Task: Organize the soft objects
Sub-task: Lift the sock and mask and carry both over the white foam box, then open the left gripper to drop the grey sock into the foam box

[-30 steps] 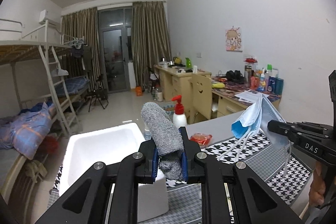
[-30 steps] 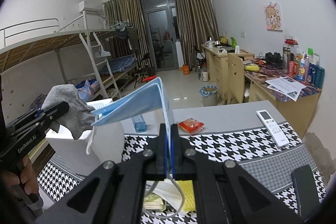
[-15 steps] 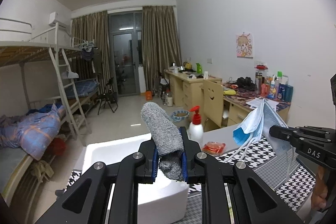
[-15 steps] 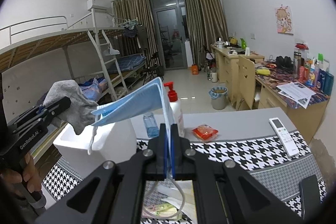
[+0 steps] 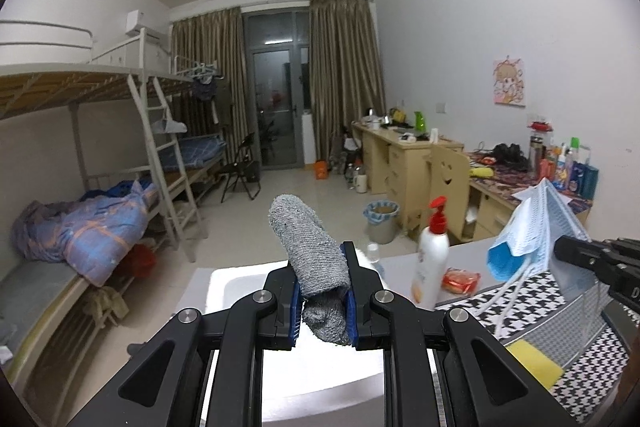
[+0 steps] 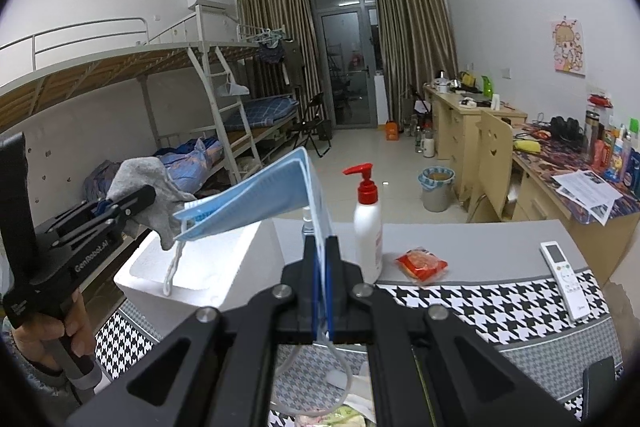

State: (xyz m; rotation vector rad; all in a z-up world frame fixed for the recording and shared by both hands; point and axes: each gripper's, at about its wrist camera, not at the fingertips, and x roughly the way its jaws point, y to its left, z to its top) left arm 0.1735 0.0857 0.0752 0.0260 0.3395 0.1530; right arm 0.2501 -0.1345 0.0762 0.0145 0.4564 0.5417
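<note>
Left tongs (image 5: 323, 291) squeeze a gray sock (image 5: 310, 243); right tongs (image 6: 322, 269) pinch a blue mask (image 6: 256, 199). Its strings (image 6: 172, 267) might snag the white box (image 6: 224, 267).

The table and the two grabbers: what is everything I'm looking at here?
Sock: one, grey, clamped in the left gripper, above the foam box.
Face mask: one, blue, clamped in the right gripper.
Foam box: one, white, table's left end.
Pump bottle: one, white with red pump, standing on the table.
Snack packet: one, red, beside the bottle.
Remote control: one, white, right side.
Sponge: one, yellow, on the houndstooth cloth.
Left gripper: black, shut.
Right gripper: black, shut.
</note>
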